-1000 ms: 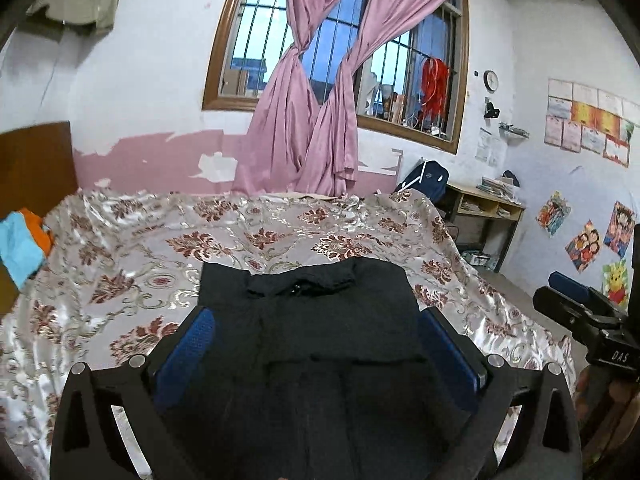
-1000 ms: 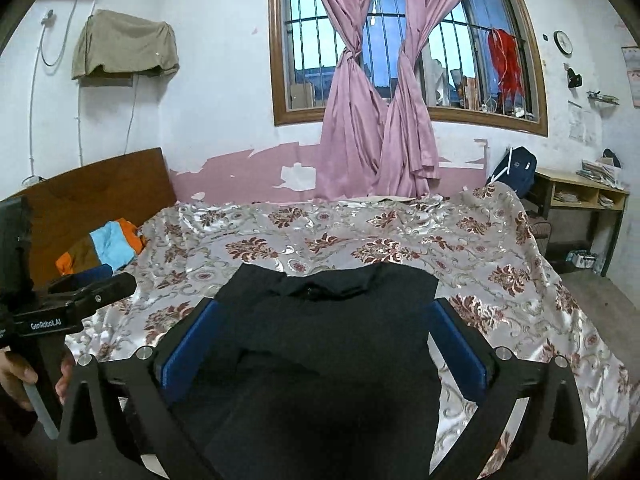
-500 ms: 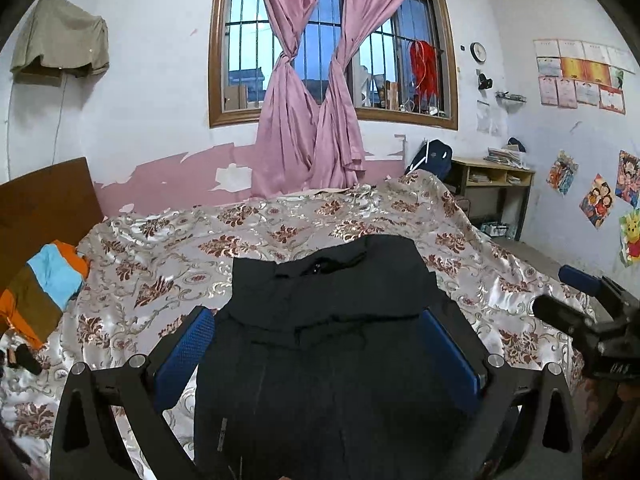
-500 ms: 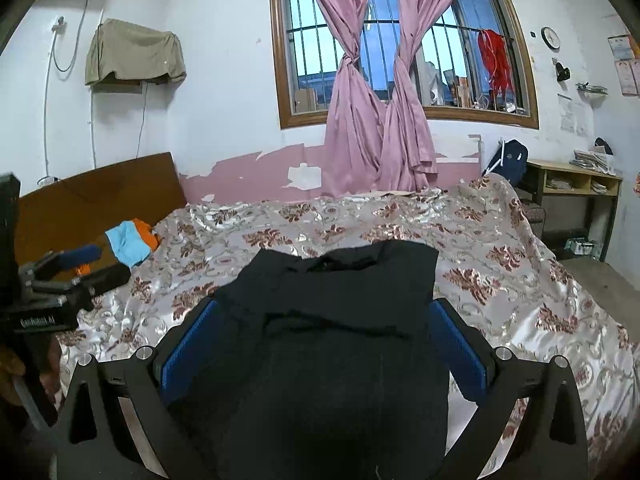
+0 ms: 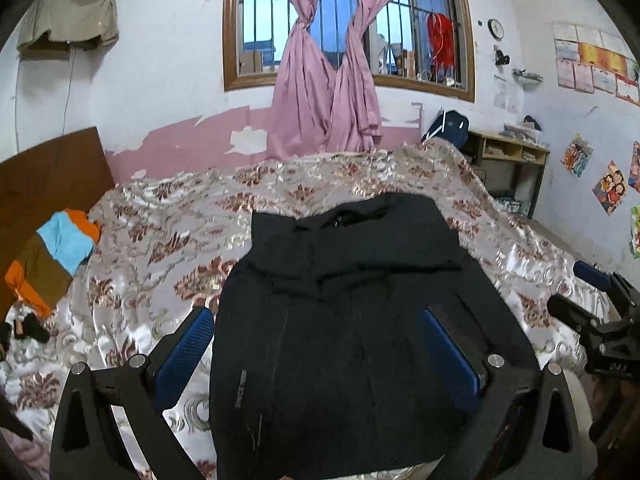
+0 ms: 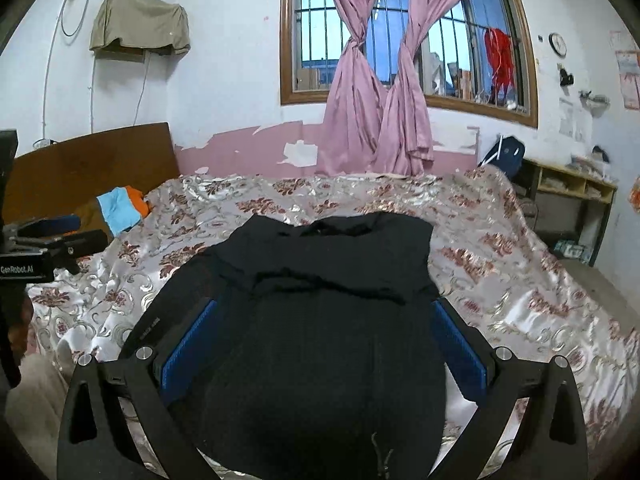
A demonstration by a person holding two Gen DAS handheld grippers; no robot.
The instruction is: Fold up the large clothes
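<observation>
Lying across the bed [image 5: 168,216] w/ the floral satin cover is a black garment [image 5: 344,312], partly folded: its upper part sits flat on the cover, collar end toward the window [image 5: 344,28], and a folded edge crosses it about mid-way. Near end of the garment bulges up close to both cams, so it fills the lower middle of each view.

Left gripper [image 5: 320,344]: fingers spread wide, blue pads on either side of the garment's near end. Left pad [image 5: 184,352] is clear of the fabric, over the bed cover; the right finger is partly draped by black cloth. Can't tell if the fabric is pinched anywhere — no pinch shows.

Right gripper [image 6: 324,344]: also spread wide, blue pads [image 6: 188,344] flanking the near bulge of the garment [image 6: 320,320]. Cloth overlaps both finger tops a bit. No clamping seen.

Re the bed: headboard [image 6: 88,164] at its left end, a folded orange/blue/brown cloth [image 5: 52,256] by the headboard, well apart from the garment. Pink curtains [image 6: 380,92] hang behind the bed's far side, under the window. Desk [image 5: 512,160] past the bed's right end. Each gripper shows at the edge of the other's view, beside the bed's near side.
</observation>
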